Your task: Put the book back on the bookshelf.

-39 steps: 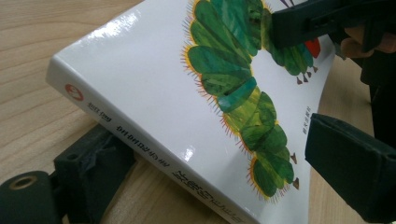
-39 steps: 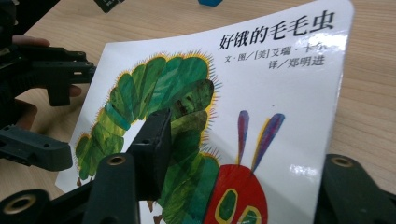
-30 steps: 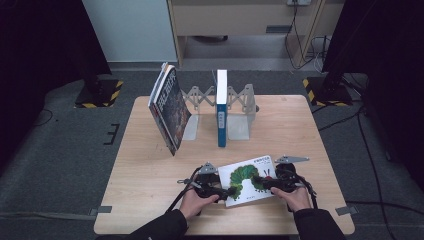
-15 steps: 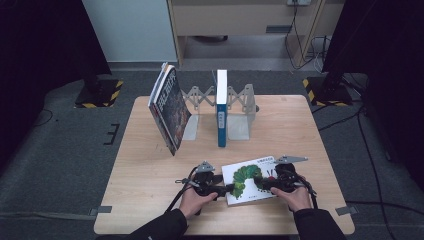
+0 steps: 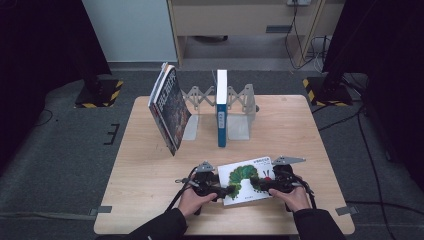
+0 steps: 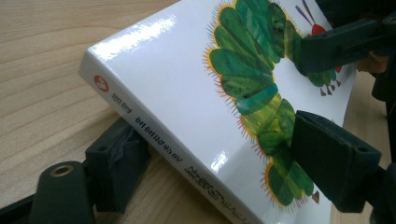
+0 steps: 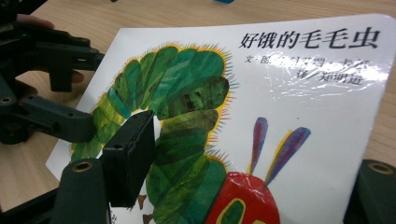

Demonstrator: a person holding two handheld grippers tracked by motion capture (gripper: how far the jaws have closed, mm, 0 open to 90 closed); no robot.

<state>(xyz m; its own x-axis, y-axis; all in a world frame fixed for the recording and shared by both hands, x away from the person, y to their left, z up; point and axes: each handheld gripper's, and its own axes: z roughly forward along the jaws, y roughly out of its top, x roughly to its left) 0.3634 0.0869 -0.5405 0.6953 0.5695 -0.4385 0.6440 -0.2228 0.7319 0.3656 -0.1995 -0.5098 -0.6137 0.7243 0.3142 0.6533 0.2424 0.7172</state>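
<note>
High view: I see the left gripper (image 5: pixel 216 189) and right gripper (image 5: pixel 260 186) at the near edge of the table (image 5: pixel 145 165), each on one side of the caterpillar book (image 5: pixel 246 179). The book sits between them, slightly raised at the far corner, cover up. Beyond the grippers, well apart, a dark book (image 5: pixel 170 107) leans on the folding rack (image 5: pixel 240 107) and a blue-spined book (image 5: pixel 221 107) stands upright in it.

Left gripper view: the jaws have just been opening, with the book's spine edge between them. One pad lies on the cover (image 6: pixel 201 93) over the green caterpillar, the other sits under the spine against the wood. I cannot tell whether they press.

Right gripper view: the jaws straddle the book's opposite edge, one on the cover over the caterpillar's body, the other at the lower right corner below the cover. Grip not certain from here. Cover is glossy white, black Chinese title at top, red head with purple feelers near my jaw. The left gripper (image 7: pixel 60 88) shows at the far edge.
</note>
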